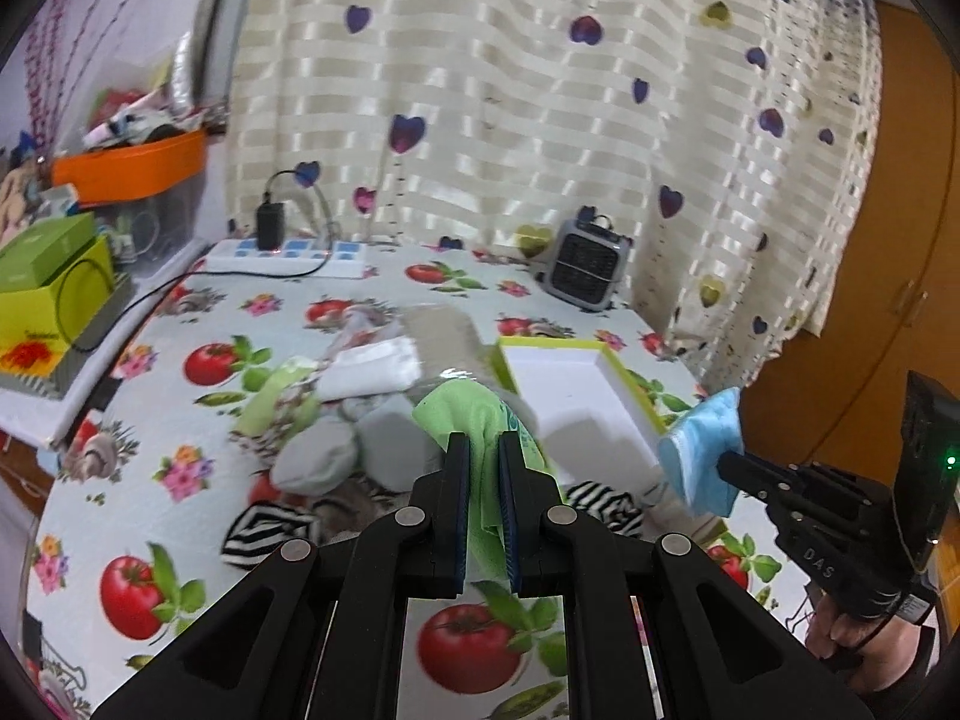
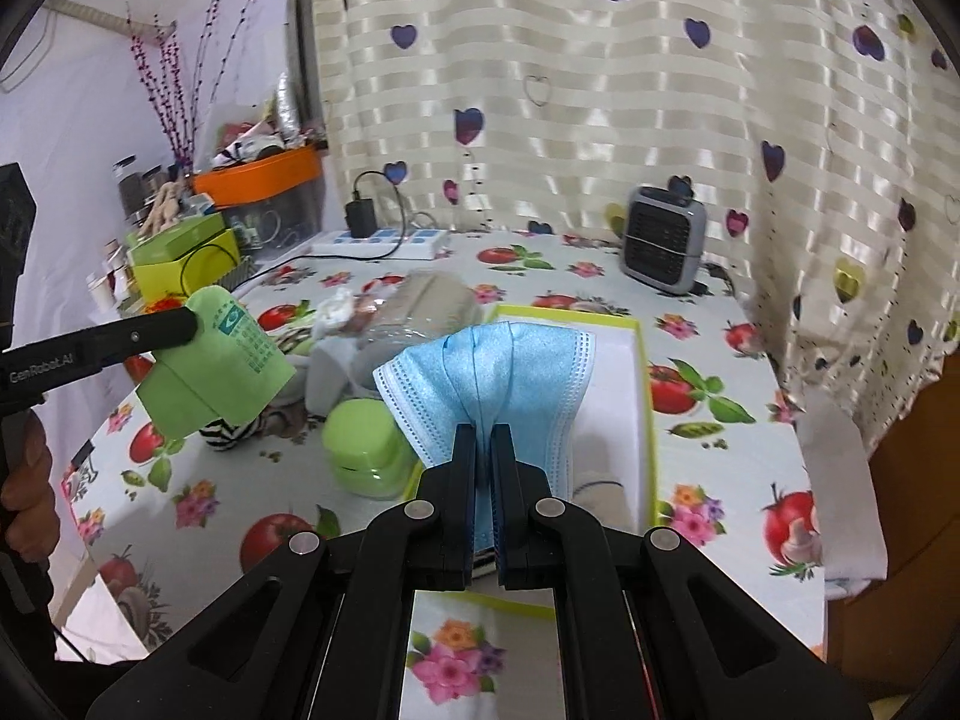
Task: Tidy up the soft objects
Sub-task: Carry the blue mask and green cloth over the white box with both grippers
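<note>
The left gripper [image 1: 485, 444] has its jaws pinched nearly together on a folded bright-green cloth w/ printed label [image 1: 474, 420], lifted off the table; the cloth sticks up past the tips and hangs down btwn the fingers. From the right wrist cam the same green cloth [image 2: 210, 366] hangs in the air at the left, above the table edge.

The right gripper [image 2: 485, 441] is clamped tight on a light-blue pleated disposable face mask [image 2: 486, 372], held above the shallow white box w/ yellow-green rim [image 2: 645, 372]. The mask fans out above the tips. In the left cam that mask [image 1: 702, 450] sits just right of the box [image 1: 558, 384].

Inside the box, near its front, something pale w/ a dark-trimmed edge shows, partly hidden by the gripper; can't tell what it is.

On the tomato-and-flower print tablecloth [image 1: 198, 420] left of the box lies a loose pile: grey rounded soft pieces [image 1: 336, 450], a black-and-white striped fabric [image 1: 264, 531], a folded white cloth [image 1: 372, 369]. A small lime-green lidded plastic jar [image 2: 366, 450] stands just beside the box's left wall.

Further back: a small grey fan heater [image 1: 585, 267] by the heart-print striped curtain [image 1: 540, 90], and a white power strip w/ a black charger plugged in [image 1: 288, 252].
</note>
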`<state>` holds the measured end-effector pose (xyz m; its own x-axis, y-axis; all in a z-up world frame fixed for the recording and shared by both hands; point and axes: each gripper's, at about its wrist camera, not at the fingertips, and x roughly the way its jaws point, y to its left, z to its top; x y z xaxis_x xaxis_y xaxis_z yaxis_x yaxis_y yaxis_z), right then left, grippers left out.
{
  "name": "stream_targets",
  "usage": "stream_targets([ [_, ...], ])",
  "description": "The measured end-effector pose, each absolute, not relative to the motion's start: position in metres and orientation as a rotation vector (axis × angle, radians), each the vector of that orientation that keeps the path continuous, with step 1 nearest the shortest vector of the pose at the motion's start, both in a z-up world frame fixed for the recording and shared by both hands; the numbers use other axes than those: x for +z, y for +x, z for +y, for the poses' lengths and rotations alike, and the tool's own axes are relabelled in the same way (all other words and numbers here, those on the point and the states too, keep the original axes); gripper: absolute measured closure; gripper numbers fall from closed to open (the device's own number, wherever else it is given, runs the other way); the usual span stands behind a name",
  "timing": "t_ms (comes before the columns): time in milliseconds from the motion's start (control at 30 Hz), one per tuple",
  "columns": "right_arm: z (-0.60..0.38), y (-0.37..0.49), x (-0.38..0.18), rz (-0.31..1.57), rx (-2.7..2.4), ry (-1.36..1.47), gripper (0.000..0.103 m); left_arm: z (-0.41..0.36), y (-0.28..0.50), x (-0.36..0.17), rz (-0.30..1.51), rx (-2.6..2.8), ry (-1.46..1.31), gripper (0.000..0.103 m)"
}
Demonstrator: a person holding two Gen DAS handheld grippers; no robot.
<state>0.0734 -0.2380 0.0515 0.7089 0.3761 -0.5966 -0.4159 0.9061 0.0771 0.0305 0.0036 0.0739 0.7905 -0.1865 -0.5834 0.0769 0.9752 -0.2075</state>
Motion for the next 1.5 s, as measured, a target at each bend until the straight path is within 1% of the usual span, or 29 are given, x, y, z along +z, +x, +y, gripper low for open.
stream_targets([
  [567,-0.281,0.096,0.036,0.683,0.357,0.017,0.099,-0.053,0.064,0.065,0.689,-0.262,-0.115,0.094],
  [867,-0.294,0.105,0.029,0.707,0.332,0.026,0.099,-0.088,0.098,0.04,0.759,-0.333,-0.089,0.094],
  [1233,-0.296,0.121,0.022,0.724,0.329,0.027,0.099,-0.109,0.138,0.009,0.834,-0.397,-0.109,0.093],
  [1267,-0.296,0.123,0.022,0.725,0.33,0.026,0.099,-0.11,0.141,0.007,0.841,-0.404,-0.113,0.093],
  [1333,-0.295,0.126,0.022,0.724,0.331,0.025,0.099,-0.111,0.147,0.002,0.856,-0.412,-0.119,0.088],
  [1400,-0.293,0.131,0.021,0.724,0.334,0.026,0.099,-0.11,0.149,0.001,0.856,-0.421,-0.129,0.082],
  [1500,-0.289,0.138,0.02,0.724,0.342,0.022,0.099,-0.109,0.149,0.002,0.847,-0.421,-0.129,0.078],
])
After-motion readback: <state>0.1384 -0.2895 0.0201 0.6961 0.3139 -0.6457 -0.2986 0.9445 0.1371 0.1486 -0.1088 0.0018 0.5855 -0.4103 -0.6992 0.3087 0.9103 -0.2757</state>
